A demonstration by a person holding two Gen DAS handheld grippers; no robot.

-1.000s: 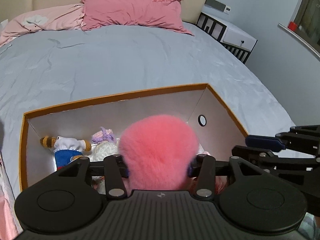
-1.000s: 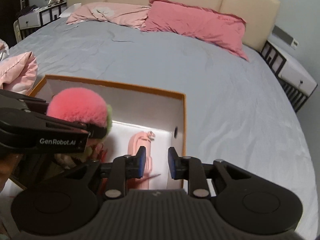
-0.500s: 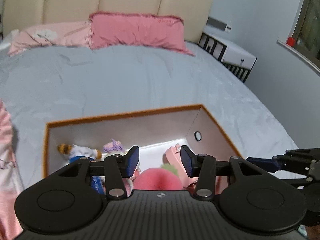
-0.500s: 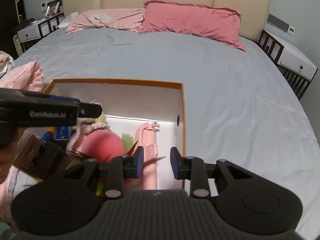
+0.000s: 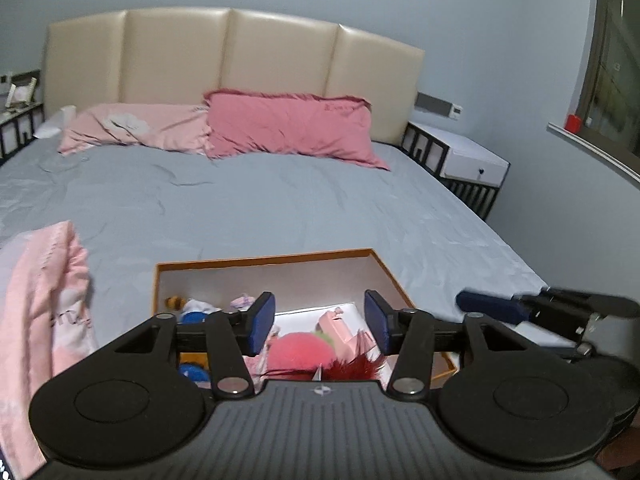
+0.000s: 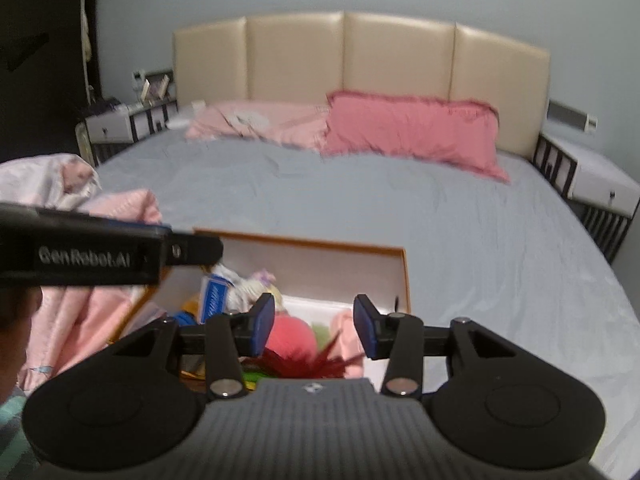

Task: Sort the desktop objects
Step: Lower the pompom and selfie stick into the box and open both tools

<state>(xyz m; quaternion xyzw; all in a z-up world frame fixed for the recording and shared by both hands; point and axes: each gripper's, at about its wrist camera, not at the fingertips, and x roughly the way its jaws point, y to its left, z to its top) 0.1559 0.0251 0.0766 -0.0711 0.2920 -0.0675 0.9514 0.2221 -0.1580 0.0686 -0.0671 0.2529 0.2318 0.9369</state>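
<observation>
The pink pompom [image 5: 298,354], round and fluffy, lies in the orange-rimmed box [image 5: 264,261] near its front edge. Both the left gripper [image 5: 319,322] and the right gripper [image 6: 315,325] have empty jaws that are opening.

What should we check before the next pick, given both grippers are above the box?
1. Left gripper empty: ok, jaws opening, nothing between the pads.
2. Right gripper empty: ok, jaws opening, nothing between them.
3. Pink pom-pom inside the orange-rimmed box: ok, it lies among the other toys.
4. Grippers apart from each other: ok, the right one sits beside the left, no contact seen.
5. Box upright on the bed sheet: ok.
6. Next item to sort in view: cannot tell, no loose object shows outside the box.
</observation>
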